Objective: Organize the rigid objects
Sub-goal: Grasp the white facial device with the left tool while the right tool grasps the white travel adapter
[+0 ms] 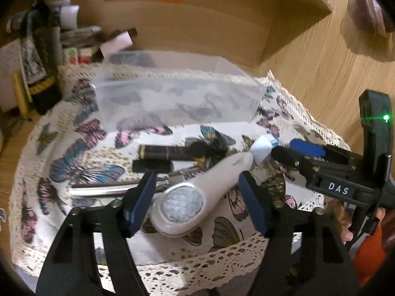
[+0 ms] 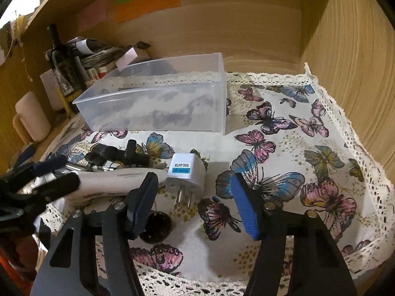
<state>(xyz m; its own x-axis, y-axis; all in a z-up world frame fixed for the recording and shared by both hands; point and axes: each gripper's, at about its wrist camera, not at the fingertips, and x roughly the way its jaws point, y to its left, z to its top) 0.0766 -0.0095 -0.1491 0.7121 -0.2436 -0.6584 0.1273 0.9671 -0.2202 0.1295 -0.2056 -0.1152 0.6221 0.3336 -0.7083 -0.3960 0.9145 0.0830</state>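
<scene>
Left tool (image 1: 197, 197), jaws open, is positioned astride the flashlight (image 1: 197, 192), whose long axis runs toward 2 o'clock; right tool (image 2: 195, 202) is held open.

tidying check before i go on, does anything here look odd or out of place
Nothing looks damaged or spilled. The clear bin sits upright; the flashlight, the travel adapter and dark items lie loose in front.

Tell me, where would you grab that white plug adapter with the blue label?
Probably across the white plug adapter's boxy body, on its two flat side faces, coming from above and the near side with the right gripper, whose fingers stand open. Its two metal prongs point toward the camera and look too thin to grip well.
</scene>
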